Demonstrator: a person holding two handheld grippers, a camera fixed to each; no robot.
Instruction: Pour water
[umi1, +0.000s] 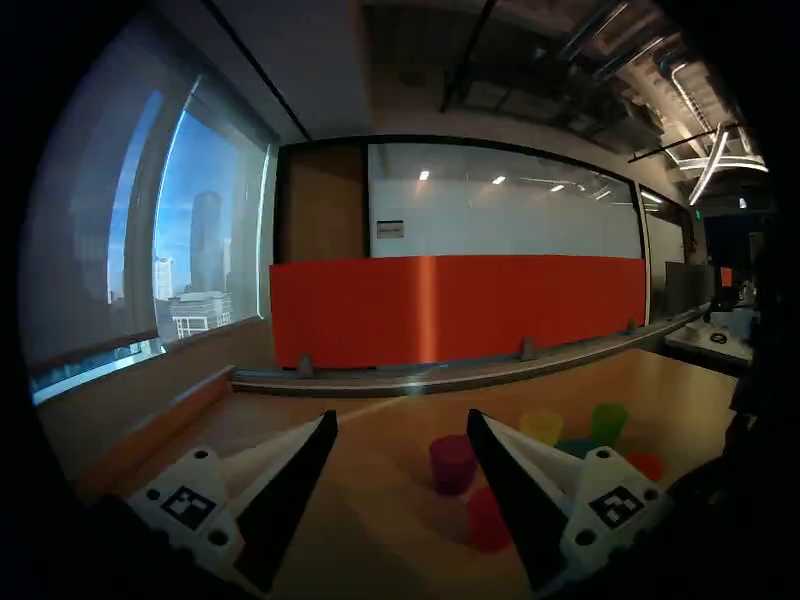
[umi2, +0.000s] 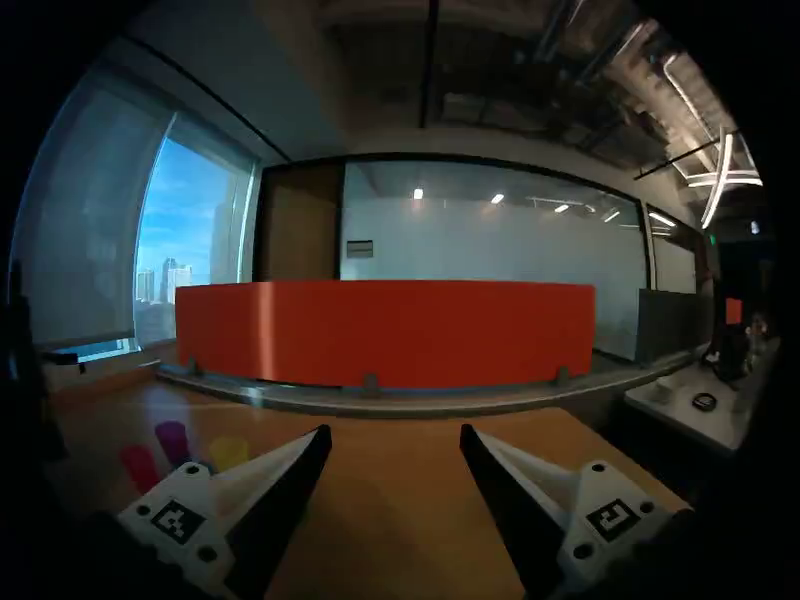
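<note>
Left gripper view: the left hand-held gripper (umi1: 401, 414) is held above a wooden counter (umi1: 390, 505) with its two fingers spread wide and nothing between them. Past the fingertips a group of small cups stands on the counter. The purple cup (umi1: 452, 463) is seen in the gap, just beside the finger on the right of the view. The near red cup (umi1: 487, 518) is lower in the view and partly covered by that finger. Behind the same finger stand the yellow cup (umi1: 541, 426), the teal cup (umi1: 575, 447), the green cup (umi1: 608, 422) and the far red cup (umi1: 647, 465), close together. Neither finger touches any cup. Whether a cup holds water cannot be told. An orange partition (umi1: 455, 305) runs along the far edge of the counter, with a window (umi1: 195, 260) on the left showing city towers and blue sky.

In the right gripper view the right hand-held gripper (umi2: 393, 430) is likewise spread open and empty, over bare wood. Three cups are at the lower left of this view, beside the finger on the left: a pink-red cup (umi2: 140, 465), the purple cup (umi2: 172, 440) and the yellow cup (umi2: 228, 452), the last partly behind the finger. They stand well apart from the gap between the fingers. A second, pale desk (umi2: 690, 405) lies at the right edge, beyond the counter.
</note>
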